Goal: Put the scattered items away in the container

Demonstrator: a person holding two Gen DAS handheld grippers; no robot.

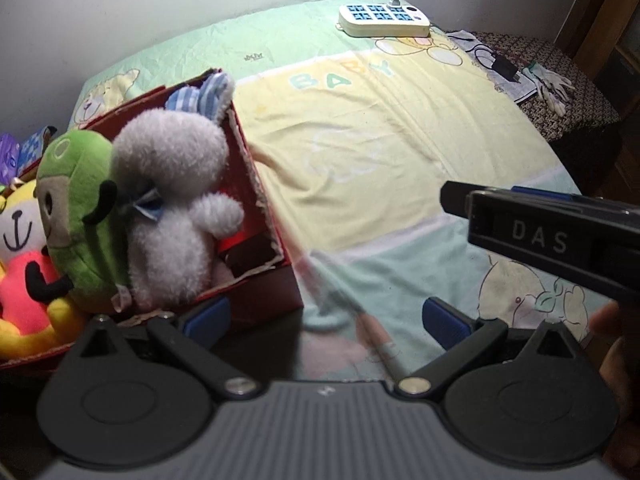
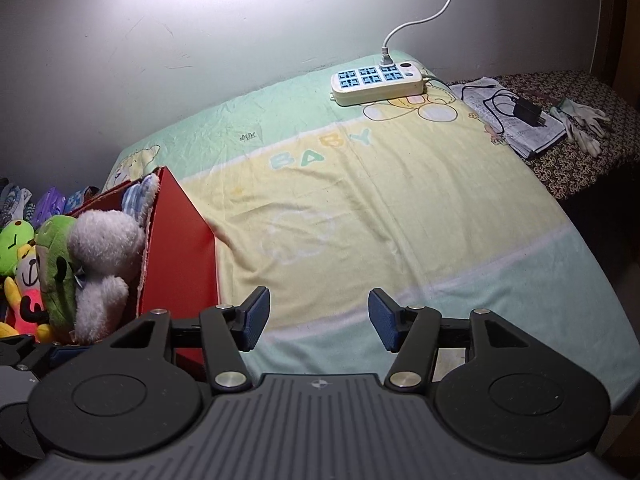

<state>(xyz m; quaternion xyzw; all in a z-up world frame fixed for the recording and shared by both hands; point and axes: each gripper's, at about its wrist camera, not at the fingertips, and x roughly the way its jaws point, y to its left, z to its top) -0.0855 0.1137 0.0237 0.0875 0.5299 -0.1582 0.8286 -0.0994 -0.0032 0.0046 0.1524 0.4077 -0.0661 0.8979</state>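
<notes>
A pastel baby blanket (image 2: 360,208) printed with "BABY" and cartoon bears covers a bed against a pale wall, a white power strip (image 2: 378,82) plugged in at its far edge. At the left stands a red cardboard box (image 2: 180,240), packed with plush toys: a white bunny (image 1: 172,200) with blue striped ears, a green plush (image 1: 78,200) and a yellow-and-pink bear (image 1: 20,264). The left gripper (image 1: 326,318) hovers beside the box corner, jaws wide apart and empty. The right gripper (image 2: 318,318) hangs over bare blanket, jaws likewise spread, gripping nothing. White gloves (image 2: 584,124) and a charger (image 2: 528,110) lie on a patterned cloth beyond.
</notes>
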